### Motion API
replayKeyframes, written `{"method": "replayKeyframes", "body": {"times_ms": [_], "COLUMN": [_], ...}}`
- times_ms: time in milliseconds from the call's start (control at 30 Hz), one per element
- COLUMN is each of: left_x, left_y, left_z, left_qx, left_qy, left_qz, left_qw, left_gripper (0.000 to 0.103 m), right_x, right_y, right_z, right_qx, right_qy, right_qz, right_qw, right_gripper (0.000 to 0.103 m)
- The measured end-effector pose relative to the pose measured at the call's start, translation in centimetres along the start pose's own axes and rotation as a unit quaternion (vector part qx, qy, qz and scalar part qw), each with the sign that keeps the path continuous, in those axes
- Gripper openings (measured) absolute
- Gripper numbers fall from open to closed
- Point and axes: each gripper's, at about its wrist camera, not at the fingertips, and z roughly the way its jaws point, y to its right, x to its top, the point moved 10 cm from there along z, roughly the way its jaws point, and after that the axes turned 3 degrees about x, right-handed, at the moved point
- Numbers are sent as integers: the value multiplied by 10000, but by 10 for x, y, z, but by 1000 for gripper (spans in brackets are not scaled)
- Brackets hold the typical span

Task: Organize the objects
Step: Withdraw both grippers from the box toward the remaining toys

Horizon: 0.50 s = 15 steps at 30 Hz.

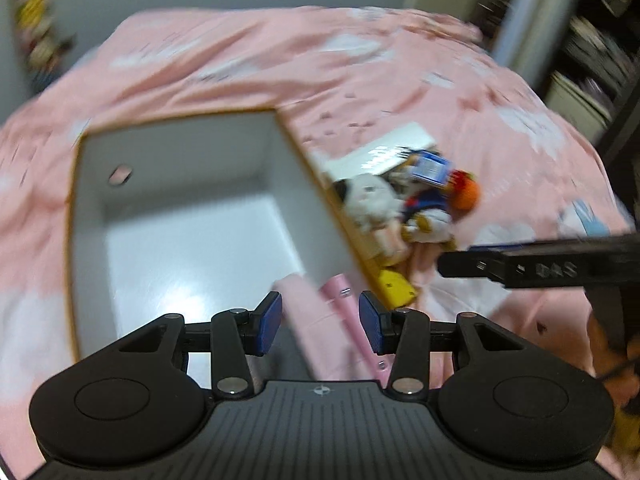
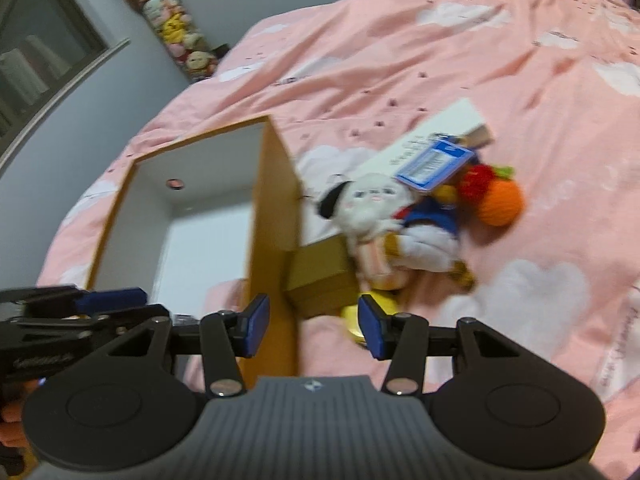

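An open box (image 1: 180,216) with white inside and tan outside stands on the pink bed; it also shows in the right wrist view (image 2: 272,200). Right of it lies a pile: a white plush (image 1: 370,200) (image 2: 372,204), a blue-and-white duck plush (image 1: 428,216) (image 2: 432,232), an orange knitted ball (image 1: 466,194) (image 2: 500,202), a white flat box (image 1: 384,148) (image 2: 436,132) and a yellow item (image 1: 394,286) (image 2: 356,318). My left gripper (image 1: 320,322) is open over the box's near corner, with a pink item (image 1: 340,312) between its fingers. My right gripper (image 2: 314,330) is open above the box's right wall.
The pink cloud-print bedspread (image 2: 480,60) covers the whole bed. A small brown cardboard box (image 2: 320,276) sits against the box's right wall. A hanging column of plush toys (image 2: 176,28) is on the far wall. Shelves (image 1: 592,40) stand at the right. The right gripper's finger (image 1: 540,266) crosses the left view.
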Motion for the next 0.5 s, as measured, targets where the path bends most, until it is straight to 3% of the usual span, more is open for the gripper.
{"method": "replayKeyframes", "body": {"times_ms": [133, 267, 433, 500], "left_x": [12, 15, 10, 5], "left_y": [34, 60, 89, 95], "left_z": [10, 21, 53, 68], "left_qx": [181, 470, 742, 893], "left_qy": [136, 229, 56, -92], "left_qz": [943, 1895, 3112, 3577], "left_qw": [9953, 9805, 9474, 9295], "left_gripper": [51, 51, 51, 51], "right_x": [-2, -4, -5, -6], "right_y": [23, 41, 60, 66], "right_z": [-1, 0, 8, 11], "right_qx": [-200, -328, -418, -432], "right_qy": [-19, -17, -29, -20], "right_qz": [172, 299, 349, 322], "right_qw": [9997, 9990, 9985, 9985], "right_gripper": [51, 51, 51, 51]}}
